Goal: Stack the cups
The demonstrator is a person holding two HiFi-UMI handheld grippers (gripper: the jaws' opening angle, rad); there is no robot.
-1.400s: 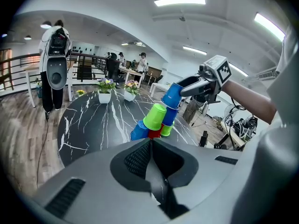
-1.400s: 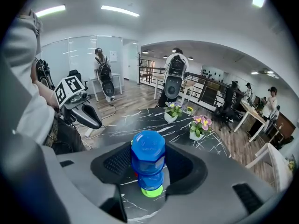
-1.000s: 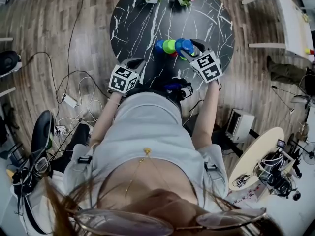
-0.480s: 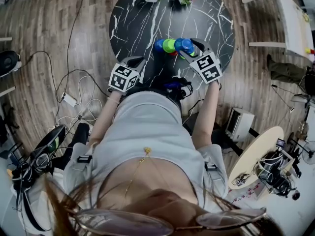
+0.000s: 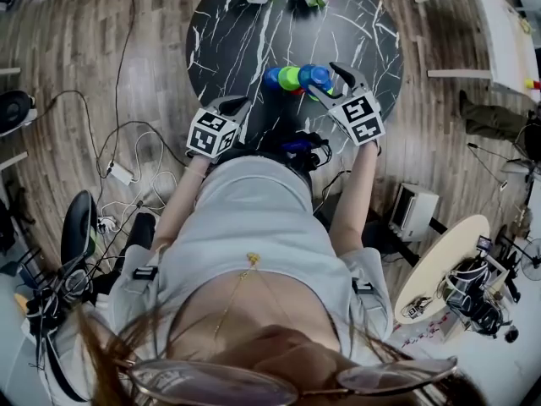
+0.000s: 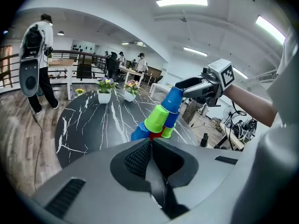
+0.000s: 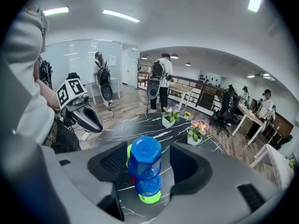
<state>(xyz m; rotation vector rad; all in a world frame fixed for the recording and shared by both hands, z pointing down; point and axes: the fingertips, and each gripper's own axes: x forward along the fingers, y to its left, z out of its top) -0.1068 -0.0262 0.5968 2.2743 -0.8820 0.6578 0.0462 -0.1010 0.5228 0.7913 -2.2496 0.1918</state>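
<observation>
Blue top cup [image 6: 174, 98] crowns the cup pyramid [image 6: 156, 125] on the black marble table [image 5: 228, 49], at the edge nearest us. Our right gripper [image 5: 325, 79] has just been spreading its jaws, and the cup stands betw. them w/ a gap each side, pads off it. We read that as the release: top tier placed, stack prob. complete, so next comes backing out w/o brushing it. Left gripper [image 6: 150, 141] is pressed together, empty, by the table's near edge. Left gripper view gives the side profile, incl. lime green cup [image 6: 156, 119] and red cup [image 6: 154, 135] at the base. Right gripper view mostly hides these behind the blue column, but it alone shows the clearance at both pads.
</observation>
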